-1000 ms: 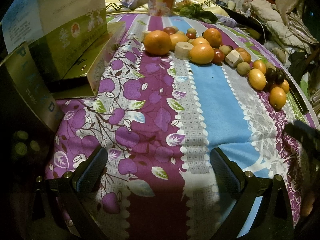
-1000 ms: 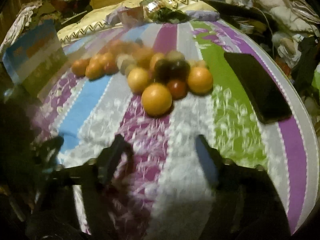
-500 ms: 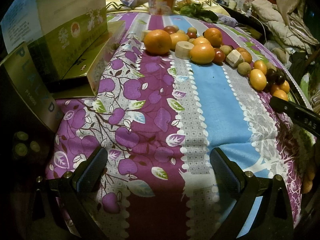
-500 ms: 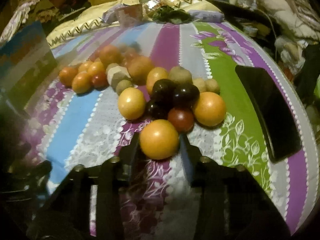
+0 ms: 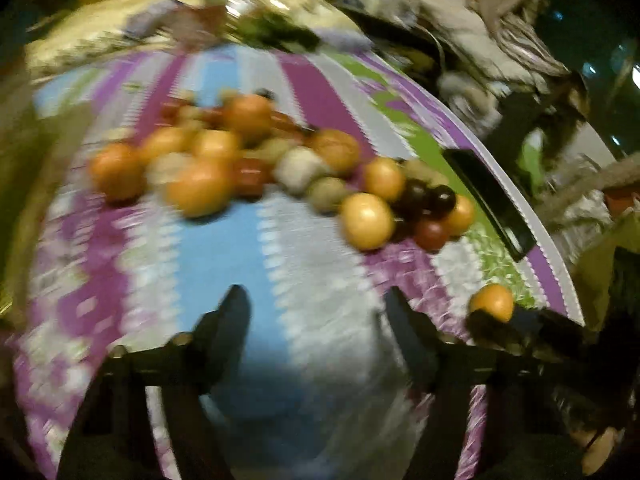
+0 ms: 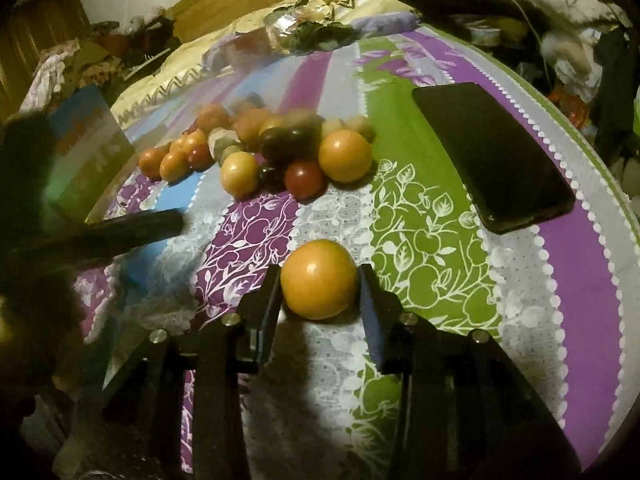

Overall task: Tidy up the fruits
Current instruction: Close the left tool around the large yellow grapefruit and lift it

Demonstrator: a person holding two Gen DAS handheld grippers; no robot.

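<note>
Covering the whole work surface, the striped floral bedsheet [image 6: 420, 240] gives a soft, yielding base, so round fruit tends to settle where it is set rather than roll. A black phone [image 6: 492, 156] lies flat on the green stripe, well apart from the fruit.

The fruit pile [image 6: 264, 148] sits toward the far side, mixed: oranges, small red and dark fruits, pale pieces, all touching or just beside one another. Sorting therefore requires pulling items out singly.

The right gripper [image 6: 320, 280] has both pads against the sides of one orange [image 6: 318, 278], clamped at its widest girth. This orange is well clear of the pile, nearer the camera; whether it rests on the sheet or is lifted cannot be told.

The left gripper [image 5: 316, 320] is closing, with nothing between its fingers, only sheet. Its view is motion-blurred. One finger [image 6: 132, 228] shows at the left of the right view.

Judgement: one orange is being separated; most sorting remains.
</note>
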